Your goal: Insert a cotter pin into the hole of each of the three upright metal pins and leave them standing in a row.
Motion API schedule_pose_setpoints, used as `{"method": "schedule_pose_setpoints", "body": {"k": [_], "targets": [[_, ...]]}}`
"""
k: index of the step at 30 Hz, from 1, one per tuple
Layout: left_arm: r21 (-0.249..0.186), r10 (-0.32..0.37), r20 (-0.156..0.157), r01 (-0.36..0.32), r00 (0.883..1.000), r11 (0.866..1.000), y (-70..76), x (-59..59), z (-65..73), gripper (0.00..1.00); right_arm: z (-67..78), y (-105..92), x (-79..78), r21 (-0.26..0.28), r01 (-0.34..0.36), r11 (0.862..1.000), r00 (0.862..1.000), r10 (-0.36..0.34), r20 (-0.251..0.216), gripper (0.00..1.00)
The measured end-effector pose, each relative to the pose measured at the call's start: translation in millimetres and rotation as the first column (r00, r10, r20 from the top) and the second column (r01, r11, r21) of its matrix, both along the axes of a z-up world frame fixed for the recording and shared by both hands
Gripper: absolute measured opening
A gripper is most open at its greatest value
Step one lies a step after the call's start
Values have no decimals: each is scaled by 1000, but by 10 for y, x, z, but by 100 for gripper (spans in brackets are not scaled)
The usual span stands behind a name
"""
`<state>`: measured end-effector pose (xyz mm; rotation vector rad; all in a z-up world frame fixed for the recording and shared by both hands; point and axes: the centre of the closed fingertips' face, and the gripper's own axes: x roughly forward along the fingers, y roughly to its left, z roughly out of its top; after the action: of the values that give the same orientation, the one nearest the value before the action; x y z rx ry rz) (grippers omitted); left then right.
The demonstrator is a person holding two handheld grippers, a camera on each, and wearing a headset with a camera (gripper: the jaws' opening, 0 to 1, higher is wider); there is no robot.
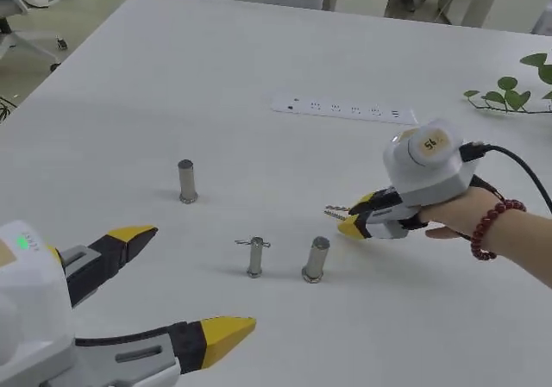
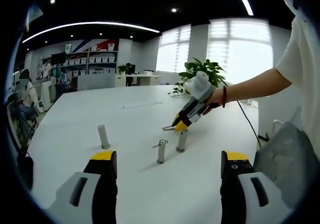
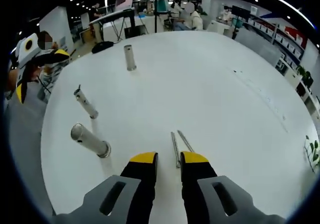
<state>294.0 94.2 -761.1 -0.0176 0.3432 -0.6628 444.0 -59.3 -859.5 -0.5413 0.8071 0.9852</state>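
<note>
Three metal pins stand on the white table (image 1: 216,77): a far left pin (image 1: 185,182), a middle pin (image 1: 254,258) with a cotter pin through its top, and a bare right pin (image 1: 316,259). My right gripper (image 1: 349,219) is just right of the bare pin, shut on a cotter pin (image 1: 335,210) that points toward it. From the right gripper view, that cotter pin (image 3: 177,144) sticks out ahead of the right gripper (image 3: 169,158), with the bare pin (image 3: 90,140) to its left. My left gripper (image 1: 185,279) hangs open near the front left, its jaws wide apart and holding nothing.
A white power strip (image 1: 345,109) lies behind the pins. Green plant leaves (image 1: 517,90) reach in at the right edge. A black cable (image 1: 517,167) runs from the right gripper. Office chairs stand beyond the table's far side.
</note>
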Motion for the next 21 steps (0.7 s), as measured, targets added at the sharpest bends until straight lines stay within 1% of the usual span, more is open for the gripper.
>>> {"method": "schedule_pose_setpoints", "body": {"k": [1, 5, 6, 10, 15, 21], "targets": [[-1, 0, -1, 0, 1000, 1000, 1, 4, -3, 85, -31, -27, -3, -31, -13, 999, 1000, 13, -3, 19], [0, 2, -4, -2, 1000, 1000, 8, 13, -16, 85, -53, -36, -20, -37, -20, 999, 1000, 19, -25, 17], [-1, 3, -5, -3, 1000, 1000, 12, 16, -18, 85, -48, -27, -13, -29, -16, 999, 1000, 15, -24, 17], [0, 1, -8, -1, 1000, 1000, 13, 18, -36, 84, -52, -35, -1, -28, -11, 1000, 999, 10, -49, 16], [0, 0, -7, 0, 1000, 1000, 9, 16, -37, 83, -57, -40, 5, -61, -52, 997, 997, 49, -59, 14], [8, -1, -14, 1, 1000, 1000, 25, 4, -59, 83, -62, -56, 25, -85, -72, 994, 995, 66, -74, 11]]}}
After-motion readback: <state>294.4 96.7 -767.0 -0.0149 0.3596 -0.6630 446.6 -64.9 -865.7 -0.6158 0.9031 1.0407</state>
